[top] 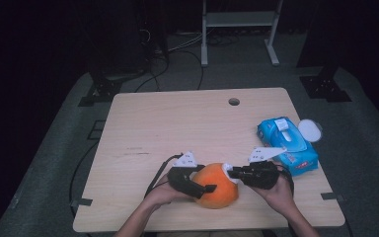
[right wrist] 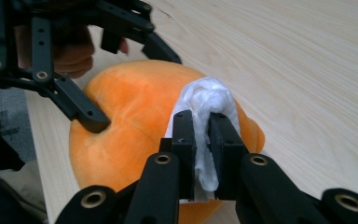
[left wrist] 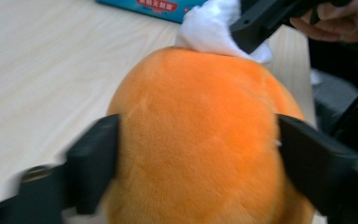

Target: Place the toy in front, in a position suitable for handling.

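The orange plush toy (top: 218,185) sits near the table's (top: 187,123) front edge. It looks soft and light. The left gripper (left wrist: 196,154) squeezes its sides. The right gripper (right wrist: 204,140) pinches a white wipe (right wrist: 205,100) against its top.

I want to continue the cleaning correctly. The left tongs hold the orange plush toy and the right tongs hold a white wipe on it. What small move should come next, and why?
Probably drag the right tongs with the white wipe a little across the orange plush toy. The wipe already touches its top, and the left tongs press both its sides, so it should stay put.
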The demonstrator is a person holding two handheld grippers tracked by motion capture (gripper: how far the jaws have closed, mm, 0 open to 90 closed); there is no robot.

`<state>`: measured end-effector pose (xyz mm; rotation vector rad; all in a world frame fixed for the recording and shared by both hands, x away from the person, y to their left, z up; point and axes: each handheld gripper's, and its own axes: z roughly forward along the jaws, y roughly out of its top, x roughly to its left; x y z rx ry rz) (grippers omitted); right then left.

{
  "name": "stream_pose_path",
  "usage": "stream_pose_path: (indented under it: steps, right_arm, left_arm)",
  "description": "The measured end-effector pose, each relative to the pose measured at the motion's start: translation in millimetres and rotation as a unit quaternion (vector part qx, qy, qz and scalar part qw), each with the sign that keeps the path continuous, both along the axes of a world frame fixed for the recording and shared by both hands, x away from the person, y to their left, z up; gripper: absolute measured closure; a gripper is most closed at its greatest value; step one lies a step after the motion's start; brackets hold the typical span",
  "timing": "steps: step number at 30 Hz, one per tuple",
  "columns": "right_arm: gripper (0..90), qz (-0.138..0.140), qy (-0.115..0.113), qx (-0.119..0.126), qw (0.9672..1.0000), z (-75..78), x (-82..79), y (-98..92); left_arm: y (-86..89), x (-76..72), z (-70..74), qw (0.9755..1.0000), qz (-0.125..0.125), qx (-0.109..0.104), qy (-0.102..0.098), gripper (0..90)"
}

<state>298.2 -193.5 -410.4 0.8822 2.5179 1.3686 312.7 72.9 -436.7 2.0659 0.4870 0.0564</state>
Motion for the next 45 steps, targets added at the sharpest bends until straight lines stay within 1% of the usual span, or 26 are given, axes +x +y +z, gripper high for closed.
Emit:
stream_pose_path:
  steps: [2,3,4,5,6,7,8,9,11,12,14,18,20,21,23,27,31,32,33,34,37,39,42,44,45]
  right_arm:
    - [81.0,-0.007,-0.002,0.002,1.0000,0.6,0.9,-2.0]
    - [80.9,-0.010,-0.003,0.003,0.9999,1.2,1.5,-3.3]
    - [81.0,-0.015,-0.006,0.003,0.9999,1.7,1.8,-4.2]
    - [81.0,-0.020,-0.009,0.003,0.9997,2.3,2.3,-5.5]
    - [81.0,-0.026,-0.013,0.006,0.9995,3.2,2.6,-6.6]
    - [81.0,-0.031,-0.017,0.011,0.9993,4.8,2.4,-7.8]
    - [81.0,-0.033,-0.021,0.016,0.9991,6.7,2.2,-8.6]
    - [81.0,-0.034,-0.022,0.020,0.9990,8.3,1.9,-8.6]
    - [81.0,-0.031,-0.025,0.014,0.9991,7.2,2.6,-6.7]
    - [81.0,-0.030,-0.022,0.012,0.9992,4.9,3.3,-6.0]
    - [81.0,-0.031,-0.012,0.009,0.9994,0.5,6.0,-6.6]
    - [80.9,-0.045,0.009,-0.001,0.9989,-10.8,12.5,-13.2]
    - [80.9,-0.050,0.026,0.007,0.9984,-16.1,15.4,-17.6]
    - [80.9,-0.050,0.031,0.010,0.9982,-17.0,16.1,-18.7]
    - [81.0,-0.051,0.028,0.012,0.9982,-15.2,15.0,-17.5]
    - [80.9,-0.040,0.010,0.014,0.9990,-7.2,8.8,-9.8]
    - [80.9,-0.017,-0.009,0.033,0.9992,3.7,1.2,-0.5]
    - [80.9,-0.014,-0.011,0.034,0.9993,5.5,-0.6,1.5]
    - [80.9,-0.012,-0.017,0.029,0.9994,5.9,-1.3,3.0]
    - [80.9,-0.014,-0.019,0.023,0.9995,5.3,-1.6,3.2]
    - [80.8,-0.024,-0.008,0.022,0.9994,0.9,3.4,-3.2]
    - [80.8,-0.035,0.005,0.023,0.9991,-3.6,7.6,-9.8]
    - [80.8,-0.047,0.016,0.013,0.9987,-9.6,11.0,-17.3]
    - [80.8,-0.049,0.020,0.016,0.9985,-10.4,10.5,-18.4]
    - [80.8,-0.047,0.017,0.015,0.9987,-9.0,9.4,-17.0]
  left_arm:
    - [-2.5,-3.9,3.2,0.9996,0.004,-0.001,-0.027,31.5]
    - [-5.1,-5.6,4.6,0.9991,0.010,-0.001,-0.041,33.7]
    - [-8.1,-8.0,6.9,0.9982,0.015,0.001,-0.059,35.0]
    - [-11.5,-10.8,9.5,0.9964,0.021,0.004,-0.082,35.5]
    - [-14.2,-13.1,11.7,0.9941,0.026,0.008,-0.105,35.8]
    - [-15.9,-14.5,12.9,0.9919,0.029,0.013,-0.123,35.8]
    - [-17.0,-15.3,12.4,0.9905,0.034,0.013,-0.133,35.6]
    - [-17.0,-15.1,10.6,0.9899,0.035,0.014,-0.136,35.0]
    - [-14.5,-12.5,6.4,0.9917,0.030,0.014,-0.125,33.0]
    - [-12.1,-10.9,5.1,0.9927,0.027,0.014,-0.116,32.1]
    - [-6.6,-8.3,3.1,0.9947,0.015,0.016,-0.101,29.4]
    - [5.4,-6.6,-1.9,0.9964,0.004,0.009,-0.084,27.0]
    - [8.0,-6.6,-2.7,0.9968,0.002,0.004,-0.079,26.2]
    - [7.6,-6.7,-2.8,0.9967,-0.001,0.004,-0.081,25.7]
    - [5.3,-7.1,-2.4,0.9966,0.000,0.006,-0.082,23.9]
    - [-0.1,-8.4,0.4,0.9962,0.001,0.013,-0.087,22.3]
    - [-8.5,-13.8,3.8,0.9944,-0.007,0.019,-0.104,21.8]
    - [-9.8,-14.9,4.3,0.9939,-0.008,0.022,-0.107,21.5]
    - [-10.2,-15.5,4.4,0.9935,-0.010,0.026,-0.111,21.4]
    - [-9.7,-15.7,4.0,0.9936,-0.009,0.025,-0.110,21.5]
    - [-6.4,-14.0,2.4,0.9944,-0.009,0.019,-0.104,22.2]
    - [-4.3,-13.1,1.5,0.9947,-0.009,0.017,-0.101,22.3]
    - [-3.2,-12.4,0.8,0.9952,-0.008,0.013,-0.097,22.2]
    - [-4.4,-12.0,1.4,0.9951,-0.006,0.015,-0.097,21.9]
    - [-5.7,-12.1,2.1,0.9950,-0.005,0.018,-0.098,21.4]
